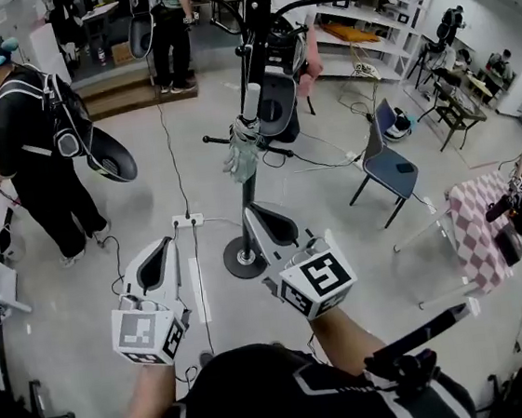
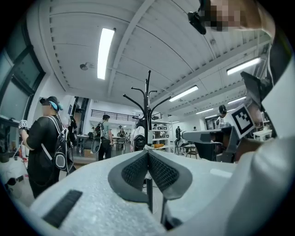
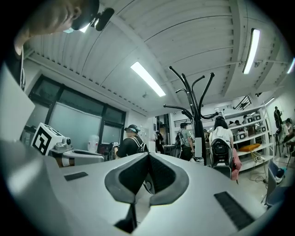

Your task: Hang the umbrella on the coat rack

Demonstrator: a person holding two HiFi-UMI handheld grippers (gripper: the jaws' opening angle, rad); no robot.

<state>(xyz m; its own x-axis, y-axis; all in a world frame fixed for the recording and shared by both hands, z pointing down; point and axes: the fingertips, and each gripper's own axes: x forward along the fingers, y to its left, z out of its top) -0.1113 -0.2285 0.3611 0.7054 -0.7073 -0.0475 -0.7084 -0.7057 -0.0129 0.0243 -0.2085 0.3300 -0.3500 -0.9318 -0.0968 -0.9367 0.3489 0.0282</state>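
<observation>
A black coat rack [image 1: 255, 171] stands on a round base [image 1: 244, 258] on the floor straight ahead. A folded grey-green umbrella [image 1: 241, 149] with a pale handle hangs from one of its low arms, apart from both grippers. My left gripper [image 1: 157, 258] is held low at the left of the base, shut and empty. Just right of the base, my right gripper [image 1: 264, 220] is also shut and holds nothing. The rack [image 2: 148, 103] rises beyond the shut jaws of my left gripper [image 2: 148, 156]. In the right gripper view the rack [image 3: 198, 117] stands right of my right gripper [image 3: 148, 159].
A person with a backpack [image 1: 37, 154] stands at the left. Another person [image 1: 287, 55] is right behind the rack. A blue chair [image 1: 386, 163] and a checkered cloth [image 1: 476, 226] are at the right. A power strip [image 1: 187, 221] and cables lie on the floor.
</observation>
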